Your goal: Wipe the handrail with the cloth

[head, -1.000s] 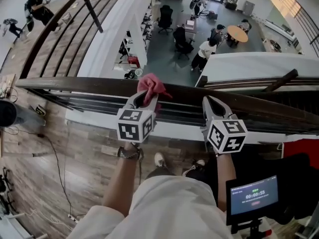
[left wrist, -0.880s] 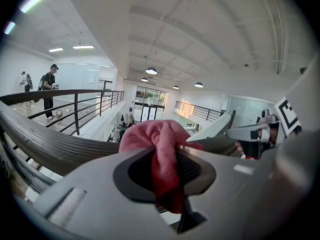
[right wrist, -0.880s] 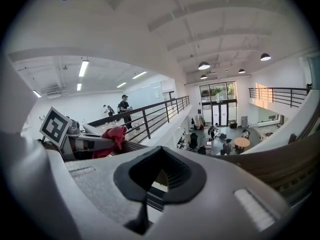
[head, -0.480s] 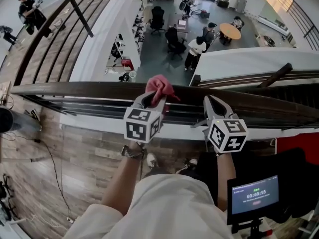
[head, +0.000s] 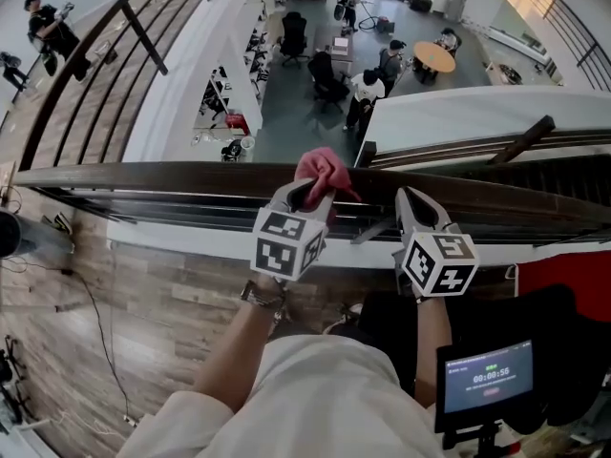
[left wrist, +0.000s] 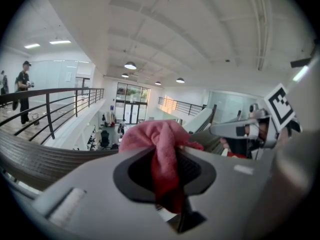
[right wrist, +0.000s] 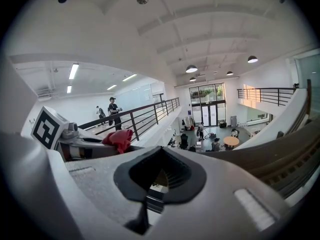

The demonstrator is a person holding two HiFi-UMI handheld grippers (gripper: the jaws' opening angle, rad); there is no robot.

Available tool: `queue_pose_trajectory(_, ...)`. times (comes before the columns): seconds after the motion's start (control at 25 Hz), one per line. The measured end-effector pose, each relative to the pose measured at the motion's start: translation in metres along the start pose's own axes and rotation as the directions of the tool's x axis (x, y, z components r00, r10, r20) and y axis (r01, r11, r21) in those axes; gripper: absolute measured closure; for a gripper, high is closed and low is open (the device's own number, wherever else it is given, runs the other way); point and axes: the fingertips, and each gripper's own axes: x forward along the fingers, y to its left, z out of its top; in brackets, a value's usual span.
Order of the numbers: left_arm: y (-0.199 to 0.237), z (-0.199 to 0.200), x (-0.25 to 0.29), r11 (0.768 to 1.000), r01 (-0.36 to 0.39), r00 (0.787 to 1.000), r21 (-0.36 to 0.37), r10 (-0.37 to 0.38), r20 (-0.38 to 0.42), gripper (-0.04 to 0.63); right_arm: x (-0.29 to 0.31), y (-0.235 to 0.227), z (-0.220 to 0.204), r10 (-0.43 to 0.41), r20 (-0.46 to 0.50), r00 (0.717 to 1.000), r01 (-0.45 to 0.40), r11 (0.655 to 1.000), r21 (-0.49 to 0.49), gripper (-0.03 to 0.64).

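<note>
Left claw (head: 309, 192) is clamped down on the pink cloth (head: 325, 168). In the left gripper view you can see the cloth (left wrist: 159, 139) pinched right between the jaws of the claw (left wrist: 167, 171), with a bunched-up wad sticking out past the tips and a bit hanging down in the gap. From the head view, that wad sits on top of the dark wooden handrail (head: 172, 175), roughly in the middle of its run across the frame.

Right claw (head: 410, 198) has its jaws together with nothing in them. The right gripper view shows the claw (right wrist: 160, 176) with just the hollow between the pads, and the railing visible through it. Its tip is over the near side of the handrail, just beside the left one. I can't tell whether it's actually touching the wood. The right gripper view also catches the cloth (right wrist: 119, 139) off to its left, poking out of the other claw, with the handrail (right wrist: 270, 159) sweeping away on the right.

The marker cubes sit back toward the wrists, and there's a watch (head: 261, 297) on the left wrist. Underfoot is a wood plank floor (head: 115, 294). Bottom right there's a small screen (head: 489, 378) showing a timer.

Past the rail it's a drop to an open office floor with people and office chairs (head: 291, 34). Another person (head: 52, 29) stands on the curved walkway up at the top left.
</note>
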Motion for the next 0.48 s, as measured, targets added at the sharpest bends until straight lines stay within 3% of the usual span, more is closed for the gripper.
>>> queue_pose_trajectory(0.48, -0.05, -0.003, 0.036, 1.0, 0.027, 1.0, -0.006, -0.027, -0.014, 0.502, -0.012, -0.049, -0.014, -0.003, -0.006, 1.0, 0.004, 1.0, 0.022, 0.614)
